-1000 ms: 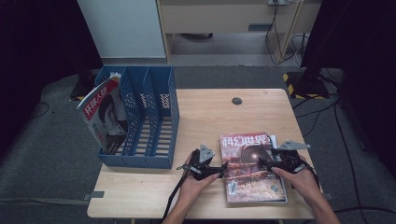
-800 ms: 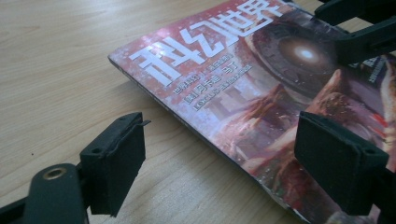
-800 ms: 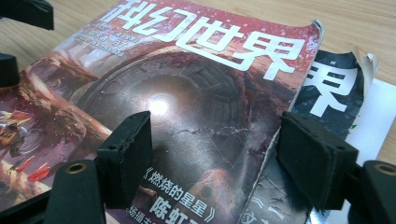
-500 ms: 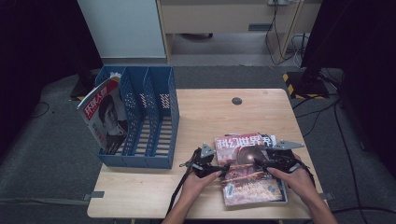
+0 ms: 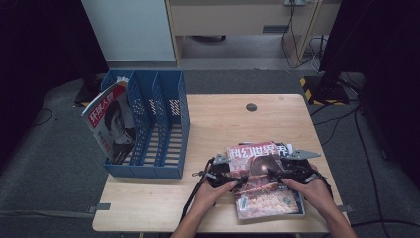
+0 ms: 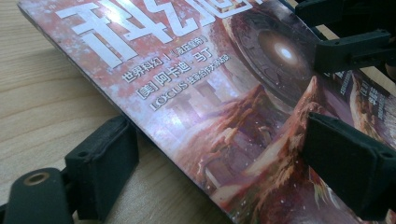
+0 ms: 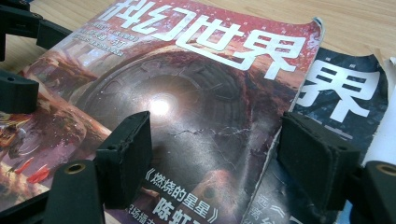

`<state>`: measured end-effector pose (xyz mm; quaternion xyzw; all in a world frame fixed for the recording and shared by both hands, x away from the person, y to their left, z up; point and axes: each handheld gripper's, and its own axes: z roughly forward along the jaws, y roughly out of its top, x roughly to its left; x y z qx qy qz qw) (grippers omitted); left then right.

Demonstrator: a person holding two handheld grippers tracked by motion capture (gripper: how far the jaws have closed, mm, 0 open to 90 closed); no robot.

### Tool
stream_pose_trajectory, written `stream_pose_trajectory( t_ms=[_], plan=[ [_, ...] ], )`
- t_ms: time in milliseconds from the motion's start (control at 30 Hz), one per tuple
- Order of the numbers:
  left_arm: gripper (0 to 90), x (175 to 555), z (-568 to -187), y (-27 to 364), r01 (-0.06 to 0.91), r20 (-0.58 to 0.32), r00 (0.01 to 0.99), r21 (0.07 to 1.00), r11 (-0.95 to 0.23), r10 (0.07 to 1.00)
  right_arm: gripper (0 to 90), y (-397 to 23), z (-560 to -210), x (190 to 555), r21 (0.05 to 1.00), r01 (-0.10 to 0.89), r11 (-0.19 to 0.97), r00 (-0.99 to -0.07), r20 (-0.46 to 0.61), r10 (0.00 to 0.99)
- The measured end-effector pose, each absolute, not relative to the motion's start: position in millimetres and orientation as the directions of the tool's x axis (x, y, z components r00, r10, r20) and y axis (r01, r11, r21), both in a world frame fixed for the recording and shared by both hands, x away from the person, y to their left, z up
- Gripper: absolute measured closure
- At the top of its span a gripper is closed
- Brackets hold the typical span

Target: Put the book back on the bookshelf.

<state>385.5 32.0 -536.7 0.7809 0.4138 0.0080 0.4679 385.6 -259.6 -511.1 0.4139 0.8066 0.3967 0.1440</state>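
- Presently, in the high view, a red magazine (image 5: 265, 178) lies at the lower right of the table (image 5: 223, 124), its title end toward the far edge.
- The magazine rests atop a second, darker magazine (image 7: 345, 93); in the right gripper view the dark cover shows to the right of the red cover's edge.
- Left gripper (image 5: 236, 182): at the magazine's left edge, lower centre of the high view, held by the person's left hand (image 5: 210, 191).
- Left gripper state: released. Its jaws have just been opening. In the left gripper view one jaw sits on bare wood at lower left, just off the cover's edge, and the other stands over the cover at lower right. The magazine's edge (image 6: 187, 116) lies between them, unpressed.
- Right gripper (image 5: 277, 173): over the middle of the red cover, held by the person's right hand (image 5: 309, 191).
- Right gripper state: jaws apart, not clamped. In the right gripper view the left jaw rests over the red cover (image 7: 187, 107) and the right jaw stands at the cover's right edge, over the dark magazine. Whether the pads press the paper cannot be told.
- The red cover's upper right corner curls upward slightly in the right gripper view.
- A blue file rack (image 5: 153, 129) stands at the left of the table, well apart from the grippers.
- Another magazine (image 5: 106, 126) leans in the rack's leftmost slot, tilted outward to the left.
- A small dark round spot (image 5: 251, 107) sits near the table's far edge, centre of the frame.
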Motion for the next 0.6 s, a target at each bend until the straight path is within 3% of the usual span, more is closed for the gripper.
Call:
stream_pose_trajectory(
  t_ms=[133,433,600],
  plan=[
    [13.4,384.8,-530.6,30.9,0.632,-0.343,0.659,0.735,-0.246,0.669,26.4,-257.9,-510.6,384.9,0.758,0.553,0.346,-0.616,0.093,0.782],
    [38.2,389.2,-508.5,34.0,0.598,-0.337,0.67,0.773,-0.211,0.662,26.5,-261.5,-509.9,386.0,0.747,0.564,0.352,-0.62,0.102,0.778],
    [49.1,399.2,-497.8,21.6,0.589,-0.309,0.702,0.759,-0.278,0.642,26.4,-262.8,-509.3,386.6,0.743,0.567,0.357,-0.622,0.102,0.776]
  ],
)
